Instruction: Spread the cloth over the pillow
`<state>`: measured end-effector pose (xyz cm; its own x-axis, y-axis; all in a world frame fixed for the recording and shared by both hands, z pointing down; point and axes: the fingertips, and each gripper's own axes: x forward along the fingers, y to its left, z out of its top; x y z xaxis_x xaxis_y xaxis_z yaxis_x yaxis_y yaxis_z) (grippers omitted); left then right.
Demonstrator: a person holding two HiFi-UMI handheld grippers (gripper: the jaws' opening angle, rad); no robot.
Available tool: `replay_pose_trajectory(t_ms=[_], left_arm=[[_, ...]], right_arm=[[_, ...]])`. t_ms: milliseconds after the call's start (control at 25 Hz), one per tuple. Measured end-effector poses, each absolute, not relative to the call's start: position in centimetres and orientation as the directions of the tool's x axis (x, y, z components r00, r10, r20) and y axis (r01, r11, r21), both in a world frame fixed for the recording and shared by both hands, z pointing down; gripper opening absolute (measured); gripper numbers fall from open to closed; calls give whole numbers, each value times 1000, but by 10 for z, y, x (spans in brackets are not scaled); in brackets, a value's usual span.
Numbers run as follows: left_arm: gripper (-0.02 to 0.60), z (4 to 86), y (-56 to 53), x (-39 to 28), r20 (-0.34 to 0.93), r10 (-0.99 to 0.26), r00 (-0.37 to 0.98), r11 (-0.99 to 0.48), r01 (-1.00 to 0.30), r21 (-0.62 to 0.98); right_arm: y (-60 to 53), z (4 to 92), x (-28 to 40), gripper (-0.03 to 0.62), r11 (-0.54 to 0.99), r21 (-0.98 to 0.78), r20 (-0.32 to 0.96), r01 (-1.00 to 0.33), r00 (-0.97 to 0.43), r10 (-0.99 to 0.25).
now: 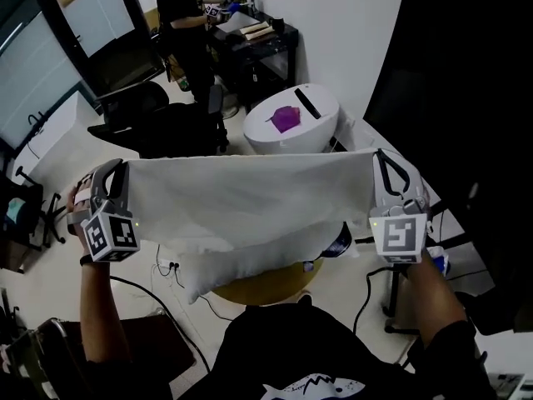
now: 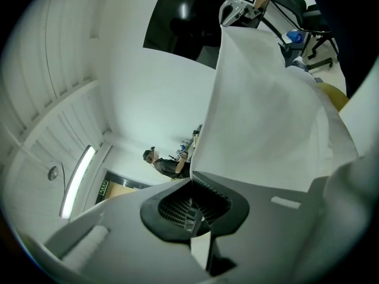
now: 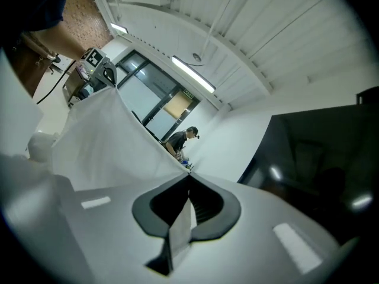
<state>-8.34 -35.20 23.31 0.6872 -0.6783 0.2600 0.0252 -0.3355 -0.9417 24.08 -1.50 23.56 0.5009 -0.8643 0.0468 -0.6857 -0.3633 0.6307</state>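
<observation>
White cloth (image 1: 250,194) is up in the air, pulled wide and nearly flat between both claws. Its lower edge hangs over the pillow (image 1: 250,267), and from where I stand I can't tell whether the two touch. The pillow lies on a small round desk (image 1: 271,290) right in front of the person, and it overhangs the desk on both sides.

Here's what I'd worry about. Each top corner is held by only a thin pinch of fabric, so a sharp flick or a hard stretch could pull a corner free and drop that side in a heap. The cloth could also land skewed and leave one end of the pillow bare if one hand comes down before the other. And with the pillow overhanging such a small desk, dragging the cloth across it could shove it off the edge.

Now the claws. The left claw (image 2: 193,185) is clamped tight on its corner, with the sheet running away from its tips toward the other hand. The right claw (image 3: 188,179) is closed just as firmly, a strip of cloth caught between its jaws.
</observation>
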Motion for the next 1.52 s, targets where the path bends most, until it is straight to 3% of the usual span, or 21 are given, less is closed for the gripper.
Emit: replay_pose_trajectory(t_ms=[280,920,1520], left_arm=[[0,183,-372,-81,205,-735,647,-277,-11,-961],[0,95,-449,-59,97,-738,668,-184,-61,-981],[0,153,-504,-42,205,-749,630,-289,-32,-957]], right_arm=[[-62,180,271,9,-316,698,-40,-642,406,-913],[-156,74,312,9,-393,758,-145,-521,452,-880],[-235,112,349,9,-321,838,-59,-442,510,-858]])
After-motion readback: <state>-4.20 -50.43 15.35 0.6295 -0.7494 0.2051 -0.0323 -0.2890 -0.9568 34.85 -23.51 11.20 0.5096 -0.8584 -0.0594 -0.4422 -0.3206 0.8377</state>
